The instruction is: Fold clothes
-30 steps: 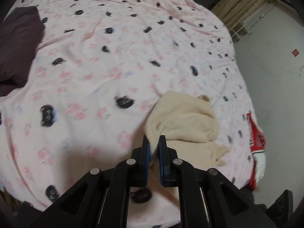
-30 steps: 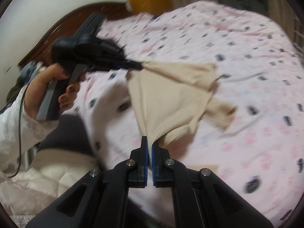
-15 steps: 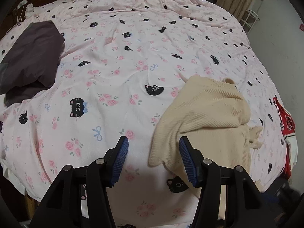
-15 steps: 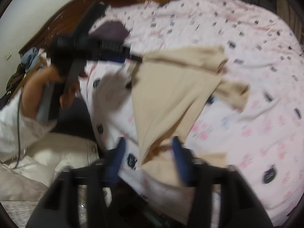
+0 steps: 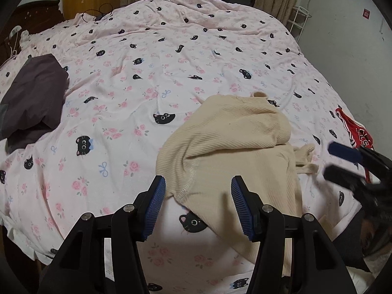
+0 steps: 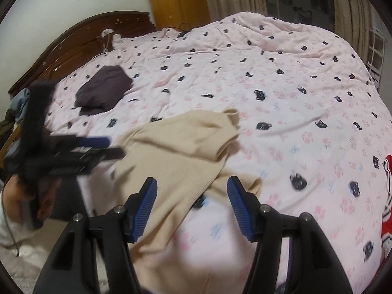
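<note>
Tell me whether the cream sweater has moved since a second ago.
Yes. The cream sweater was pinched and held up by both grippers; now it lies dropped on the pink bedspread, both grippers open.

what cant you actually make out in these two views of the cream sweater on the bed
- Cream sweater, left wrist view: its near hem runs behind the left tool.
- Right wrist view: motion blur smears the sweater's weave and the left tool.
- Red garment: cut off by the bed edge and the right tool; lettering unreadable.
- Dark garment: too small to identify.
</note>
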A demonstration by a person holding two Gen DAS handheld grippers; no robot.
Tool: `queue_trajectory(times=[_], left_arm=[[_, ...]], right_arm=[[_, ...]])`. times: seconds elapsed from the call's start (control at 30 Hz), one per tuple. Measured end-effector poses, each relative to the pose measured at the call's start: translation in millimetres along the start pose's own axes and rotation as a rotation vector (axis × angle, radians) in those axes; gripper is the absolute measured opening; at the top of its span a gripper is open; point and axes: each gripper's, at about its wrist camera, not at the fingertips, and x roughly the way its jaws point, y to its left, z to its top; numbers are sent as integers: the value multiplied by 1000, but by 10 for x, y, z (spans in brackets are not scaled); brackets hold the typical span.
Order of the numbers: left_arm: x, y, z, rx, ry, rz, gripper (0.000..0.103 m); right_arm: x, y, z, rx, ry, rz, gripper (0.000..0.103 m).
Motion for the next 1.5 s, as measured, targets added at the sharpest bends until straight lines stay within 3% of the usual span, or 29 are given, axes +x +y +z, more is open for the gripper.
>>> queue_trajectory(times=[0.7, 0.77, 0.83, 1.03, 1.4, 1.5], left_arm=[[29, 109, -33, -37, -5, 1, 51], [36, 116, -39, -46, -1, -9, 51], [43, 123, -47, -52, 1, -17, 51], [41, 126, -59, -55, 3, -23, 51], [-81, 199, 28, -71, -31, -30, 51], [-121, 189, 45, -46, -51, -8, 61]], right_arm=[[649, -141, 265, 23, 45, 47, 57], [687, -150, 265, 27, 57, 55, 48], [724, -160, 260, 33, 67, 56, 47], [796, -176, 247, 56, 84, 76, 22], [670, 47, 303, 33, 58, 142, 9], [636, 133, 298, 27, 57, 180, 1]])
